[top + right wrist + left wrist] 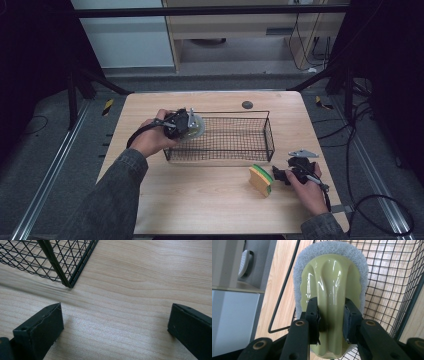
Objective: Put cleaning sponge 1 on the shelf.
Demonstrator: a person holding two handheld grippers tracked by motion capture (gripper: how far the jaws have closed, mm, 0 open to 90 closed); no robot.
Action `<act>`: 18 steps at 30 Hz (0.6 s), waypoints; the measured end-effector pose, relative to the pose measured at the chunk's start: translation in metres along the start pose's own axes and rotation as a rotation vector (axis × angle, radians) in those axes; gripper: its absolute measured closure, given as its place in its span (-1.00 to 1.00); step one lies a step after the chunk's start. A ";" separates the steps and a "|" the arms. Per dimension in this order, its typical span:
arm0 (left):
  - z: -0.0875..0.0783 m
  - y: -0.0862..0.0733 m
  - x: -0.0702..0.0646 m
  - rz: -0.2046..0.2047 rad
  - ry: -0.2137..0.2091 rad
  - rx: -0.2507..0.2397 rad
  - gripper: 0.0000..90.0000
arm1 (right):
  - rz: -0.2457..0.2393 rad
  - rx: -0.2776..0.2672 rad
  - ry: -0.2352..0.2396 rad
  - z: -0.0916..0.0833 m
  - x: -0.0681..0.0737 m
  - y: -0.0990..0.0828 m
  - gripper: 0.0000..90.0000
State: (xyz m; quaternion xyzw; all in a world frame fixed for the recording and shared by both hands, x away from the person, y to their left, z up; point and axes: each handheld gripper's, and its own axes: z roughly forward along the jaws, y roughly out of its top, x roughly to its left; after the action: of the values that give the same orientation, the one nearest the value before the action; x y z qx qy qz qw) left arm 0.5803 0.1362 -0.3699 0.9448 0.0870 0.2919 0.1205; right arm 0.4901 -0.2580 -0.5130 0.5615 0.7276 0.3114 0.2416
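Glossy olive plastic handle, stiff and probably slippery: left gripper [331, 317] clamps the scrubbing pad [331, 282] by its raised ridge, over the wire basket's [270, 137] 9 o'clock end. Light. Right gripper [115, 330] gapes, empty.

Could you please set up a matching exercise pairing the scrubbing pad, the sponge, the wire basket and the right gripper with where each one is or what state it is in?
Things:
1. scrubbing pad
2. sponge
3. wire basket
4. right gripper

Places or states:
A. open above bare table
B. standing on edge on the table, in front of the basket
C. clamped in the left gripper at the basket's left end
D. in the middle of the table, nothing lying in it

Pairs: 1-C, 2-B, 3-D, 4-A
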 end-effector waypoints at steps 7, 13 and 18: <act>0.003 -0.002 0.000 -0.004 -0.015 0.002 0.56 | 0.000 0.000 0.000 0.000 0.000 0.000 -0.99; 0.008 -0.004 -0.001 -0.003 -0.027 0.011 0.56 | 0.001 0.001 -0.001 0.000 0.000 0.000 -0.99; 0.013 -0.005 -0.002 -0.006 -0.035 0.013 0.56 | 0.001 0.001 -0.001 0.000 0.000 0.000 -0.99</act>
State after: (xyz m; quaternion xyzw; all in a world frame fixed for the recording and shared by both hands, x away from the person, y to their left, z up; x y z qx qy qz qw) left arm 0.5858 0.1382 -0.3821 0.9503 0.0897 0.2744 0.1166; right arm 0.4901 -0.2579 -0.5129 0.5621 0.7273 0.3111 0.2414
